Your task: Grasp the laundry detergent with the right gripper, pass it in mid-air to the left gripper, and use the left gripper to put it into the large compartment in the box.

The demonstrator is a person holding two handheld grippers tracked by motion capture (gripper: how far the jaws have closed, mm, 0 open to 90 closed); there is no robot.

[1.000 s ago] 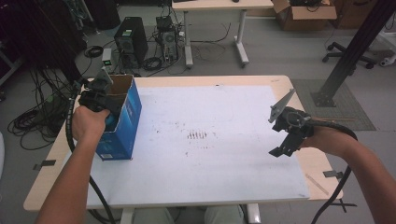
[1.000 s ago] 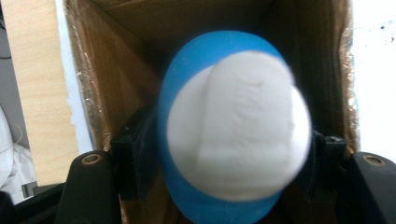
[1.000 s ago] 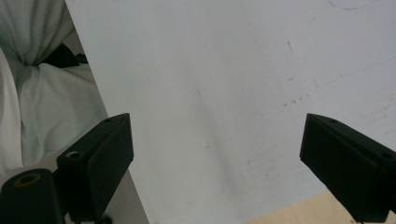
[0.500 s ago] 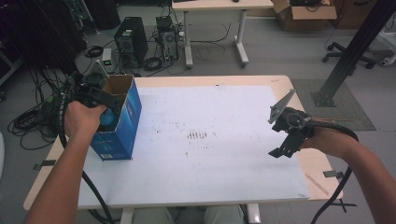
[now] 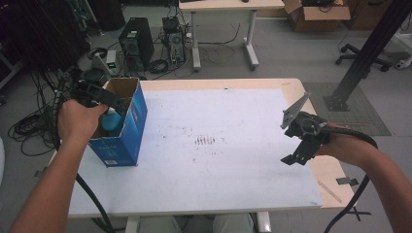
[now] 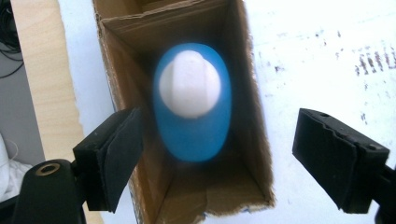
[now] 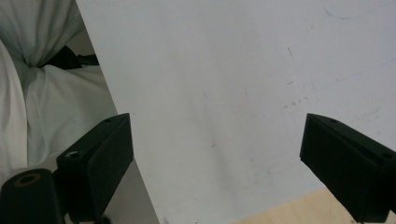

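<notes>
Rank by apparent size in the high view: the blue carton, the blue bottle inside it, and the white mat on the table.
1. White mat, the largest by far.
2. Blue carton.
3. Blue bottle, smallest, though the carton walls hide most of it, so its full size is unsure.

Blue bottle [image 6: 192, 100], white cap, upright inside open blue cardboard box [image 5: 127, 132]; box stands at left of high view, on table's left edge.
</notes>
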